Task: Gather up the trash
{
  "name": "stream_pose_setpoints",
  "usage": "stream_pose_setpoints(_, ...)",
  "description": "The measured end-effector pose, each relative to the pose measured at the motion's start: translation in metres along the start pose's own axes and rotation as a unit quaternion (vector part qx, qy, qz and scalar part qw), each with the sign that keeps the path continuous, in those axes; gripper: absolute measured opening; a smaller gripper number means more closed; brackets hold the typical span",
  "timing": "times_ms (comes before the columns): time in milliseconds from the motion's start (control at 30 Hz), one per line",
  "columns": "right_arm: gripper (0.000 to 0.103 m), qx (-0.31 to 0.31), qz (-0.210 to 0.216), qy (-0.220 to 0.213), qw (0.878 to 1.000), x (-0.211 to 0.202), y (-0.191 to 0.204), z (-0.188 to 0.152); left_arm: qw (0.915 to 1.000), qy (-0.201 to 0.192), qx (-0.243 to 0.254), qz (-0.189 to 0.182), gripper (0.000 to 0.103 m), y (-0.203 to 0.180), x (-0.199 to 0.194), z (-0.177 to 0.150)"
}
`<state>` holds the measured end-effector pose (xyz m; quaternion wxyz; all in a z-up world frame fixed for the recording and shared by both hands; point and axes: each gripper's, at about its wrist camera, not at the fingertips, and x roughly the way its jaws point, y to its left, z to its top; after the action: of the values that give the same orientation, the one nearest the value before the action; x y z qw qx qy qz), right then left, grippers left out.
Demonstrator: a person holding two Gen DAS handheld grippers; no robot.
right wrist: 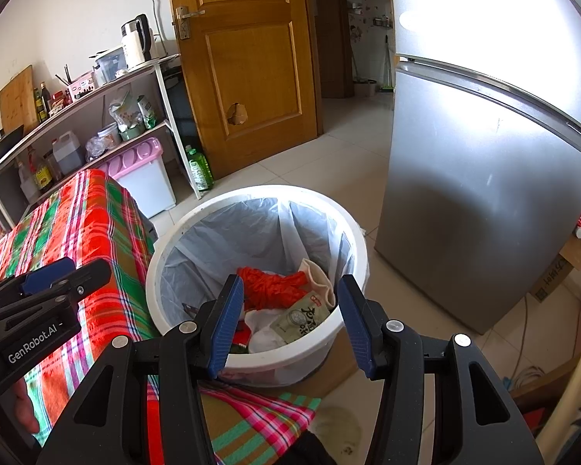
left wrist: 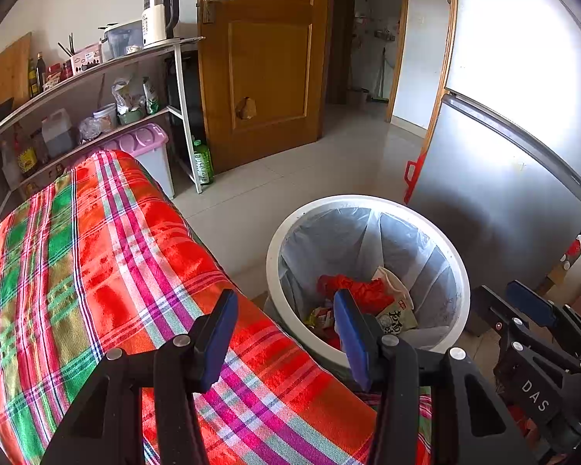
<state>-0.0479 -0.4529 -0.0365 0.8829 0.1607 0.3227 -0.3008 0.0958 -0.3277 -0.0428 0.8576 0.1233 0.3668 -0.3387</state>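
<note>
both gripper (left wrist: 286, 333) (right wrist: 290, 319) jaws apart, empty

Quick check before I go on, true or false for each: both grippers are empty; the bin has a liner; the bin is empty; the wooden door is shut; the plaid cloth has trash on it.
1. Both the left gripper and the right gripper are empty. True: both are open.
2. The trash bin has a liner. True.
3. The bin is empty. False: a red bag and a green packet lie inside.
4. The wooden door is shut. False: it stands open.
5. The plaid cloth has trash on it. False: none visible.

Wooden door (left wrist: 267, 58), tiled floor (left wrist: 329, 155), fridge (right wrist: 484, 193)
</note>
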Motion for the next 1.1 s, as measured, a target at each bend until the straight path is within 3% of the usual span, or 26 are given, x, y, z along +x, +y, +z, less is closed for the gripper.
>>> stream_pose_setpoints(1100,0.052,0.002,-0.002,0.002,1.0,-0.0023,0.0009,-0.0026,1.0,0.001,0.001,-0.001,0.051,-0.0004,0.0009,-0.0008)
